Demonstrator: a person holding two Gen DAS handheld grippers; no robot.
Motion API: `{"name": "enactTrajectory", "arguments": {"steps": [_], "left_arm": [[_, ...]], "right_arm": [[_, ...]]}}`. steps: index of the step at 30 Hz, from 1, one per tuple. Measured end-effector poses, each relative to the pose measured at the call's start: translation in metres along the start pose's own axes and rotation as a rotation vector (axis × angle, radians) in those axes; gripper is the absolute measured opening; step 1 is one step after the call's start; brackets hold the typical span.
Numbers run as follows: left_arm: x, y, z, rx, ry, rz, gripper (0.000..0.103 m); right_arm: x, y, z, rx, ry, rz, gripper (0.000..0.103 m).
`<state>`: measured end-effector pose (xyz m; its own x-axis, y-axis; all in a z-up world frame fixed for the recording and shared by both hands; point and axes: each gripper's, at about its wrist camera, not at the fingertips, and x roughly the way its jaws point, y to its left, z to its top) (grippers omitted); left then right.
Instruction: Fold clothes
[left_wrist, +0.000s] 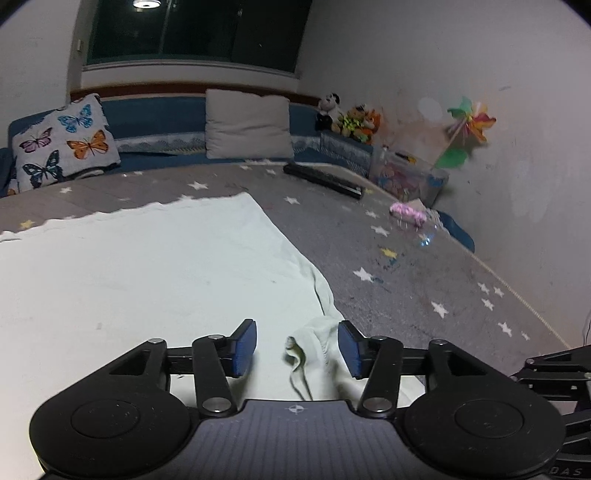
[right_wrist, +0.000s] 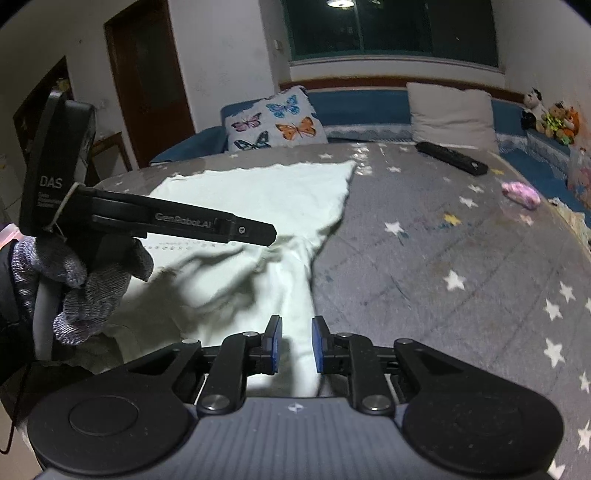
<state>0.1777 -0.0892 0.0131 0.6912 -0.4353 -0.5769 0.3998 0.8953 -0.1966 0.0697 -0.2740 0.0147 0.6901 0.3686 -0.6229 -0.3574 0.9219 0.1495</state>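
Pale garment (left_wrist: 147, 266) lies spread on the star-print cover (left_wrist: 406, 280), its long axis running away from both tools. Left gripper (left_wrist: 297, 349) stands spread wide, grasping nothing; a bunched corner of cloth rises between its pads, nearer the right pad (left_wrist: 349, 349). Right gripper (right_wrist: 296, 343) is parted, straddling a raised ridge of the garment, not clamped. Judgement: each tool is set to pinch the near edge.

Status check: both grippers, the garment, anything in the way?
Left gripper open, jaws straddling a bunched corner. Right gripper open over a gathered ridge. Pale green garment mostly flat on the star-print cover. Remote control lies clear beyond it.
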Motion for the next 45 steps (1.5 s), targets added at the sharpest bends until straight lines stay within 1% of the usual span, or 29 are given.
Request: {"name": "enactTrajectory", "arguments": {"steps": [3, 6, 10, 13, 15, 18, 20, 24, 28, 32, 35, 39, 42, 45], "left_arm": [[-0.014, 0.000, -0.005, 0.008, -0.012, 0.006, 0.056], [-0.025, 0.001, -0.014, 0.005, -0.007, 0.015, 0.057], [-0.043, 0.008, -0.032, -0.016, -0.005, 0.042, 0.058], [-0.061, 0.018, -0.045, -0.040, -0.012, 0.073, 0.058], [-0.074, 0.025, -0.054, -0.056, -0.022, 0.101, 0.058], [-0.094, 0.038, -0.067, -0.081, -0.035, 0.146, 0.058], [-0.109, 0.048, -0.078, -0.104, -0.040, 0.181, 0.058], [-0.139, 0.067, -0.093, -0.150, -0.061, 0.253, 0.058], [-0.170, 0.084, -0.106, -0.190, -0.091, 0.329, 0.057], [-0.197, 0.100, -0.115, -0.213, -0.124, 0.420, 0.057], [-0.213, 0.113, -0.119, -0.223, -0.144, 0.495, 0.057], [-0.220, 0.136, -0.124, -0.238, -0.134, 0.572, 0.057], [-0.217, 0.146, -0.127, -0.231, -0.108, 0.616, 0.058], [-0.216, 0.153, -0.132, -0.259, -0.096, 0.620, 0.058]], "right_arm": [[0.001, 0.011, 0.001, -0.033, 0.001, 0.022, 0.017], [0.003, 0.023, -0.003, -0.080, 0.015, 0.034, 0.017], [0.003, 0.036, -0.014, -0.154, 0.035, 0.024, 0.020], [0.001, 0.039, -0.012, -0.186, 0.034, 0.018, 0.021], [0.000, 0.040, -0.009, -0.200, 0.031, 0.016, 0.021], [0.004, 0.040, 0.005, -0.202, -0.001, 0.013, 0.021], [0.012, 0.040, 0.015, -0.202, -0.018, 0.007, 0.021], [0.037, 0.042, 0.032, -0.228, -0.026, -0.018, 0.021], [0.061, 0.043, 0.045, -0.232, -0.014, -0.035, 0.020], [0.085, 0.040, 0.044, -0.222, 0.026, -0.042, 0.020], [0.083, 0.043, 0.044, -0.222, 0.024, -0.045, 0.020], [0.071, 0.051, 0.042, -0.219, 0.016, -0.020, 0.021], [0.061, 0.064, 0.040, -0.235, 0.009, 0.021, 0.022], [0.054, 0.078, 0.037, -0.262, 0.004, 0.053, 0.027]]}}
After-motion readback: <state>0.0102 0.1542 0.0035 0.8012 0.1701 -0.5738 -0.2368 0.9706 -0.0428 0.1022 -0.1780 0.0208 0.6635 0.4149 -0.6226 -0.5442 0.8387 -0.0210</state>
